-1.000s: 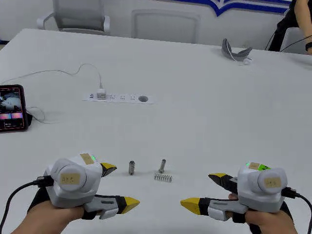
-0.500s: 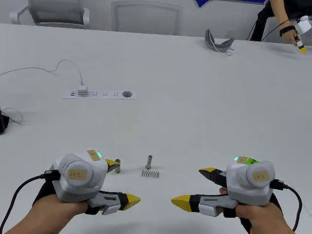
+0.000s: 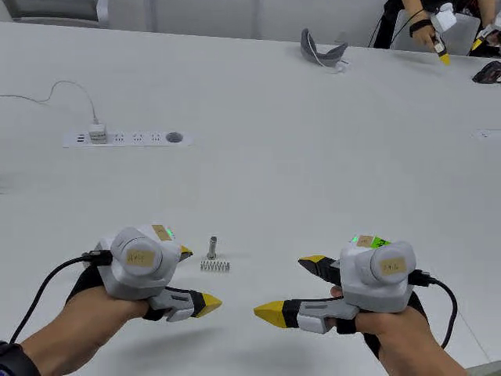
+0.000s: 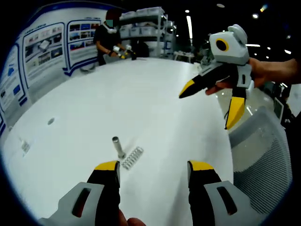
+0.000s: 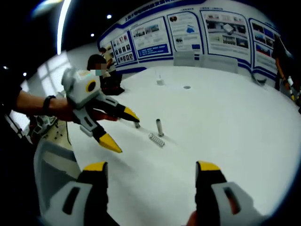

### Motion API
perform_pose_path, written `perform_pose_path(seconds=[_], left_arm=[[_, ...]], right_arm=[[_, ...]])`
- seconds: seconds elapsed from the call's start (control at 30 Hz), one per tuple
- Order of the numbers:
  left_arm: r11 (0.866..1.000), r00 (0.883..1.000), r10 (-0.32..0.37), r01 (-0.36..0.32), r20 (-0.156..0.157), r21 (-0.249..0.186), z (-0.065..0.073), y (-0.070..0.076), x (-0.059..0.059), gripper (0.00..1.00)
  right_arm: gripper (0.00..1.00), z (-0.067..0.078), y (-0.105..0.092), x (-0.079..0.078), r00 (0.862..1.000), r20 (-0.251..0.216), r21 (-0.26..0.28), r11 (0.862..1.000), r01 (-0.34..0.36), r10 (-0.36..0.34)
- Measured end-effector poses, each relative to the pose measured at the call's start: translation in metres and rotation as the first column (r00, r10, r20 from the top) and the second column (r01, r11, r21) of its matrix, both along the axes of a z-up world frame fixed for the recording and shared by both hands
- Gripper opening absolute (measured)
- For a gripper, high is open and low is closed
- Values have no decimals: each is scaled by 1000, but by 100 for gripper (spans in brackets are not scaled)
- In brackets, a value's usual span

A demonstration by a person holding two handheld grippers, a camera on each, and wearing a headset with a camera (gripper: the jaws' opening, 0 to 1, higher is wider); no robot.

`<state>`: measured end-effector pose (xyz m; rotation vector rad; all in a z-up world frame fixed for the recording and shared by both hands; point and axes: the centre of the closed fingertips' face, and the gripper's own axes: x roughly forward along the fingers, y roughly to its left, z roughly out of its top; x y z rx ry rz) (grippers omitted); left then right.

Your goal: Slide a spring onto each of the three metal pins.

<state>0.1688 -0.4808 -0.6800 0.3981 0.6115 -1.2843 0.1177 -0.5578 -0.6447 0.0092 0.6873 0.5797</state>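
Observation:
A bare metal pin [image 3: 212, 247] stands upright on the white table [image 3: 313, 172], and a loose spring [image 3: 214, 266] lies flat just in front of it. My left gripper [image 3: 200, 276] is open and empty, its upper tip a little left of the pin. My right gripper [image 3: 288, 287] is also open and empty, further right. In the left gripper view the pin [image 4: 117, 147] and spring [image 4: 132, 157] sit just ahead of my jaws. In the right gripper view the pin [image 5: 159, 127], the spring [image 5: 156, 140] and a second small pin [image 5: 137, 124] stand beside the left gripper [image 5: 124, 132].
A white power strip [image 3: 125, 139] with a plugged-in cable lies at the back left. A grey curved object [image 3: 321, 53] rests at the far edge. A person's hands with other grippers [image 3: 430, 23] work at the far right.
The head camera has swung right and down. My left gripper has closed in on the pins and now covers the one that stood left of the bare pin. Both grippers stay open.

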Motion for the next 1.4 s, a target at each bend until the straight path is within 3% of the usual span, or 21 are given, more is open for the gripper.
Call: perform_pose_path(seconds=[0.13,0.37,0.53,0.8,1.1,1.2,1.4], left_arm=[[1000,1000,-9,9,-3,20,-12,-4,5,59],[999,997,53,-53,-60,6,-28,-12,20,57],[997,994,81,-80,-78,8,-38,-16,24,54],[994,991,106,-104,-84,35,-50,-18,28,47],[990,990,132,-129,-43,58,-56,-21,37,32],[990,993,121,-121,-6,77,-57,-21,37,25],[992,994,107,-107,2,66,-57,-20,32,18]], right_arm=[[78,-2,-1,-2,1000,-7,6,1000,6,-6],[77,-9,3,-5,1000,-27,14,1000,-7,8],[77,-10,1,-4,1000,-30,27,1000,4,-3],[76,-12,-2,-2,999,-33,48,999,19,-18],[76,-12,2,1,999,-32,66,998,20,-18],[76,-11,3,0,999,-32,68,998,17,-15],[75,-11,2,0,999,-33,66,998,14,-12]])
